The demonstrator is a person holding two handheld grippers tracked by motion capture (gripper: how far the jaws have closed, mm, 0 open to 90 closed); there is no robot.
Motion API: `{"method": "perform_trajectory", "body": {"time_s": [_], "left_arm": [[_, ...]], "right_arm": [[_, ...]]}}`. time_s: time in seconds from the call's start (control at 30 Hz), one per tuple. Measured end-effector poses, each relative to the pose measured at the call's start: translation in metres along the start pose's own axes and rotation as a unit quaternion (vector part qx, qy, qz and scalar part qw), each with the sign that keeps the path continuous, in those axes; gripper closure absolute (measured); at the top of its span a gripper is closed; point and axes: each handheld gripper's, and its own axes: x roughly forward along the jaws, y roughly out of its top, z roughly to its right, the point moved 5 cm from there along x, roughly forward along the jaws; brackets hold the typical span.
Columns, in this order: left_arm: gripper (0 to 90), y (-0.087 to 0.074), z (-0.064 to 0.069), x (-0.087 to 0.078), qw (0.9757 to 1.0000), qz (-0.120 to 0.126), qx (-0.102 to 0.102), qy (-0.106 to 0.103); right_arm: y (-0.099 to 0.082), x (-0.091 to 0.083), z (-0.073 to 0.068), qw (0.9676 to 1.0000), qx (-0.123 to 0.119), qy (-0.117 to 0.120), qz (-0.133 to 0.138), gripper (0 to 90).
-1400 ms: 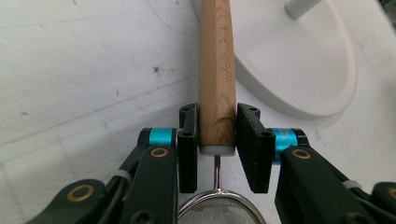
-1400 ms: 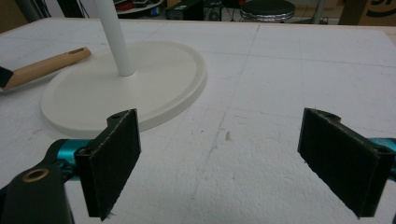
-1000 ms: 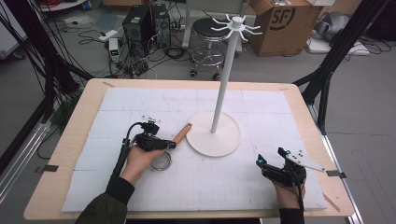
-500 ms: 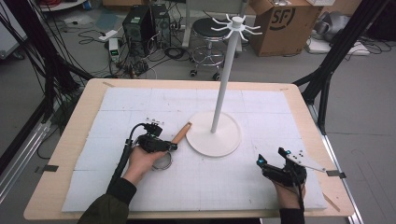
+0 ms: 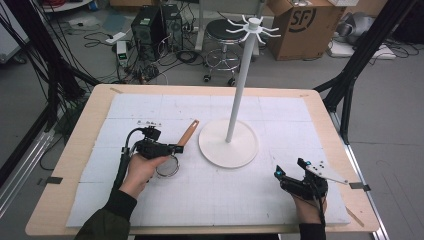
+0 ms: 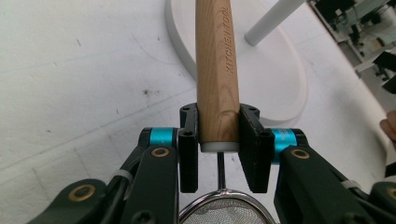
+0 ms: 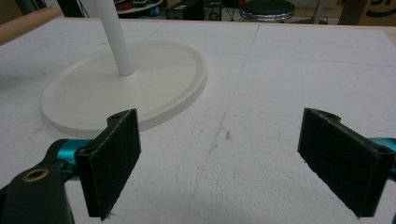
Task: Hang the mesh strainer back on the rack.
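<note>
White padded table [image 5: 300, 120] in a cluttered lab, left gripper [image 6: 218, 140] clamped on the wooden handle of a small mesh strainer [image 5: 176, 150], just beside the white stand's round base [image 5: 228, 144], right gripper [image 7: 236, 161] with jaws wide apart, holding nothing, near the table's front right.

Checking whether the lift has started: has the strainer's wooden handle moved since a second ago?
Yes, slightly. The wooden handle, clamped in the left gripper, now tilts steeper and sits farther from the white stand base.

Wooden handle [image 6: 217, 70] reads "KITCHEN TOOL"; cardboard box [image 5: 296, 25] "SF".
</note>
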Motion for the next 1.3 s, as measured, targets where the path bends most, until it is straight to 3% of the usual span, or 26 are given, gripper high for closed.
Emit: {"method": "perform_trajectory", "body": {"time_s": [0.17, 0.33, 0.4, 0.6, 0.73, 0.93, 1.07, 1.17, 1.2, 1.3], "left_arm": [[71.5, 0.005, 0.007, -0.009, 0.9993, 0.028, -0.006, -0.024], [71.5, 0.008, 0.014, -0.014, 0.9985, 0.048, -0.002, -0.027], [71.5, 0.010, 0.018, -0.016, 0.9973, 0.063, -0.002, -0.039], [71.5, 0.027, 0.039, -0.031, 0.9934, 0.097, 0.026, -0.055], [71.5, 0.037, 0.048, -0.038, 0.9912, 0.114, 0.035, -0.058], [71.5, 0.044, 0.063, -0.045, 0.9876, 0.130, 0.044, -0.075], [71.5, 0.046, 0.065, -0.048, 0.9852, 0.142, 0.041, -0.087], [71.5, 0.047, 0.069, -0.050, 0.9813, 0.156, 0.041, -0.105], [71.5, 0.048, 0.071, -0.050, 0.9801, 0.160, 0.043, -0.109], [71.5, 0.053, 0.078, -0.052, 0.9795, 0.161, 0.064, -0.102]], "right_arm": [[0.000, 0.000, 0.000, 1.0000, -0.001, -0.001, -0.001, 12.4], [0.000, 0.001, 0.000, 1.0000, -0.004, -0.001, -0.001, 12.4], [0.000, 0.001, -0.001, 1.0000, -0.003, 0.000, -0.002, 12.4], [0.000, 0.001, -0.001, 1.0000, -0.002, -0.001, -0.002, 12.4], [0.000, 0.000, -0.001, 1.0000, -0.001, 0.001, -0.002, 12.4], [0.000, 0.001, -0.001, 1.0000, -0.001, 0.002, -0.001, 12.4], [0.000, 0.000, -0.001, 1.0000, -0.001, 0.002, 0.000, 12.4], [0.000, 0.000, -0.001, 1.0000, 0.000, 0.002, -0.001, 12.4], [0.000, 0.000, -0.001, 1.0000, -0.001, 0.002, -0.002, 12.4], [0.000, 0.001, -0.001, 1.0000, -0.002, 0.003, -0.002, 12.4]]}}
